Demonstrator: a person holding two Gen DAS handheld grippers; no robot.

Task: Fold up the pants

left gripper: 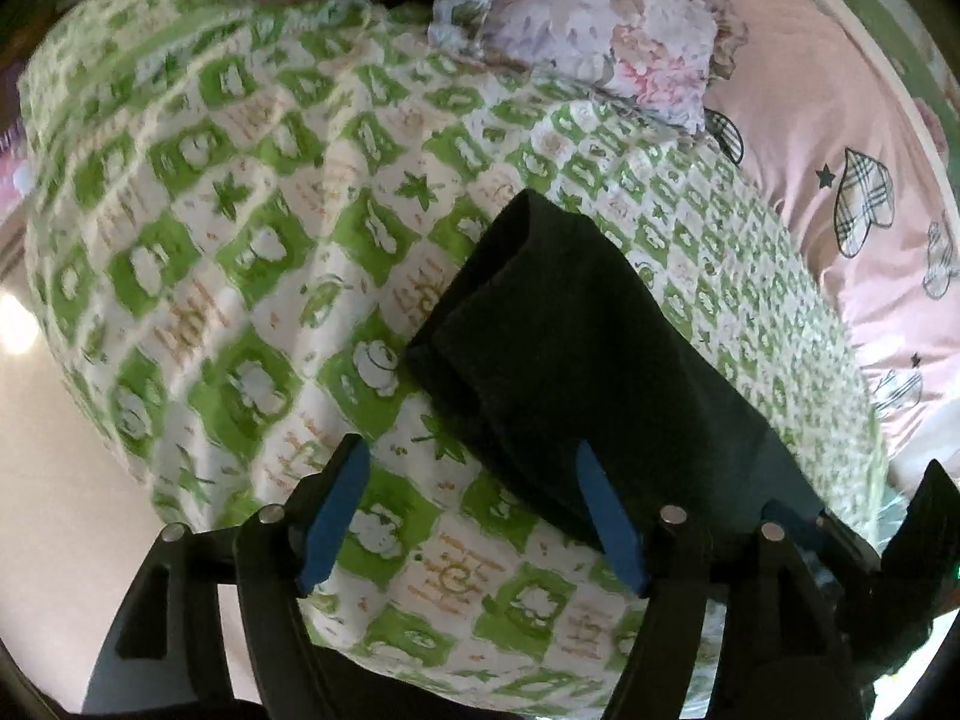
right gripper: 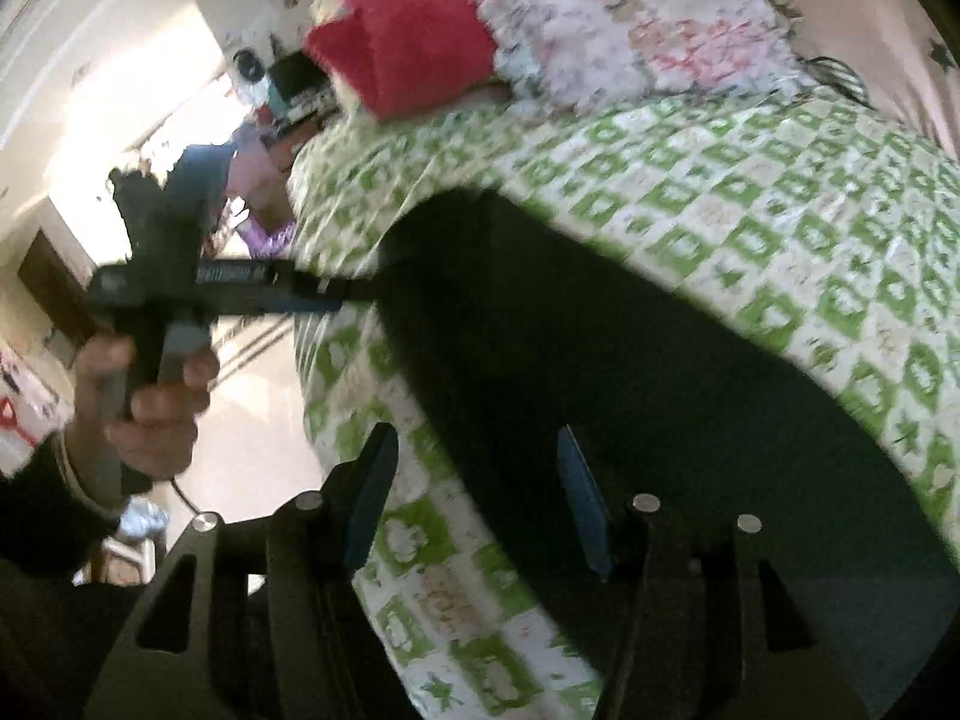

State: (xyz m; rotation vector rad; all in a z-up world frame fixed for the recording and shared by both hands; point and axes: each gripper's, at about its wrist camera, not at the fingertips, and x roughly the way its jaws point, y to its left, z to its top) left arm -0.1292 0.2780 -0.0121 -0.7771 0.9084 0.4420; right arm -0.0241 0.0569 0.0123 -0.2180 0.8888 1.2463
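Black pants (left gripper: 558, 348) lie folded on a bed with a green-and-white patterned cover (left gripper: 240, 228). In the left wrist view my left gripper (left gripper: 474, 510) is open, its blue fingers (left gripper: 336, 510) spread just before the near edge of the pants, holding nothing. In the right wrist view the pants (right gripper: 600, 372) fill the middle as a broad dark shape. My right gripper (right gripper: 474, 504) is open above their near part. The left gripper (right gripper: 336, 303) shows there from the side, its tip at the pants' left edge; whether it holds cloth there is unclear.
A floral pillow (left gripper: 576, 30) and a red cushion (right gripper: 414, 42) lie at the head of the bed. A pink sheet with heart prints (left gripper: 840, 150) lies to the right. The bed's edge drops to a pale floor (left gripper: 54, 450) on the left.
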